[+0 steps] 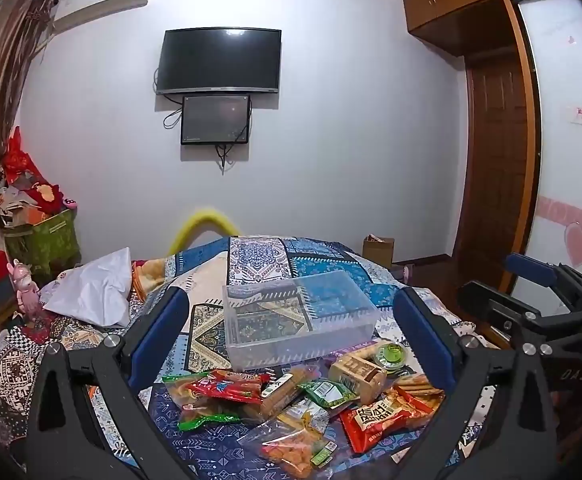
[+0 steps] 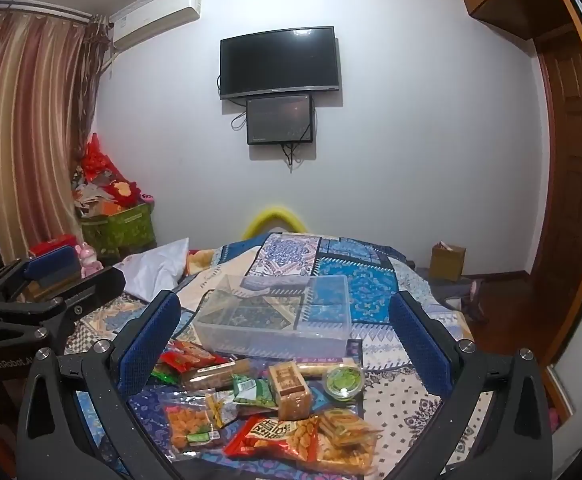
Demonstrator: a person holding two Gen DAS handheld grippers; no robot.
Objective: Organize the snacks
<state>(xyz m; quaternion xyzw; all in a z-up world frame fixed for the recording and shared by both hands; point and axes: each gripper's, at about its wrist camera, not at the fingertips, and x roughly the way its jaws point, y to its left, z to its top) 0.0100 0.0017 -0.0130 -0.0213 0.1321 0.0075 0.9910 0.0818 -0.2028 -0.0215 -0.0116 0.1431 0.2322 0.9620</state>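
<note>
- Snacks (image 1: 299, 408) lay in a loose pile on the bed (image 1: 259, 256), directly ahead of and below both tools.
- Clear plastic bin (image 1: 297, 318) stood just beyond the pile, empty.
- Left tool (image 1: 291, 344) was spread wide, gripping nothing.
- Right tool (image 2: 287, 344) was likewise spread wide, gripping nothing, above the pile.

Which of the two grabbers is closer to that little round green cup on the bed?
Right, probably. The green cup lies right of centre between the right gripper's fingers; from the left gripper it sits beside the right-hand finger.
</note>
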